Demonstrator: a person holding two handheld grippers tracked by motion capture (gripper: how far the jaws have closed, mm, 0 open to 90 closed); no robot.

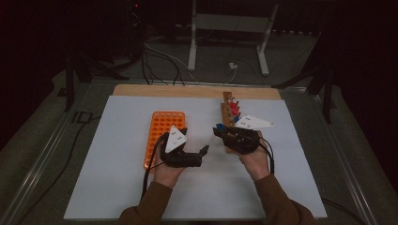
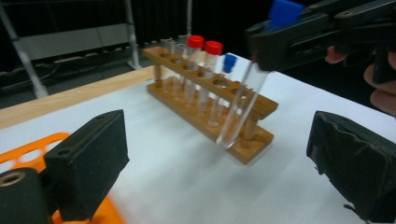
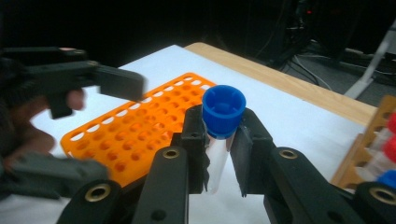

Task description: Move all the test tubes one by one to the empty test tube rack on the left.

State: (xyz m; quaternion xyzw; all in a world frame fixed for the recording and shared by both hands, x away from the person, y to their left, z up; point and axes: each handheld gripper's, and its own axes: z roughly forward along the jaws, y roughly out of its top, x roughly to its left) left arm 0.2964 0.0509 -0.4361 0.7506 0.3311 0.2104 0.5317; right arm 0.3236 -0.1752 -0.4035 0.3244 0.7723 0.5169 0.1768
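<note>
Left gripper view: blue-capped tube [image 2: 243, 100] has its top hidden inside the right gripper [image 2: 299, 39], whose rear runs off the top-right edge. Orange rack [image 2: 35, 147] is cut by the left and bottom edges and partly hidden behind a near jaw. Right gripper view: wooden rack [image 3: 362, 154] cut off at the right edge, its tubes only partly seen; left gripper [image 3: 74, 79] blurred, running off the left edge. High view: tubes too small to count, orange rack's near corner hidden under the left gripper [image 1: 180, 152].
</note>
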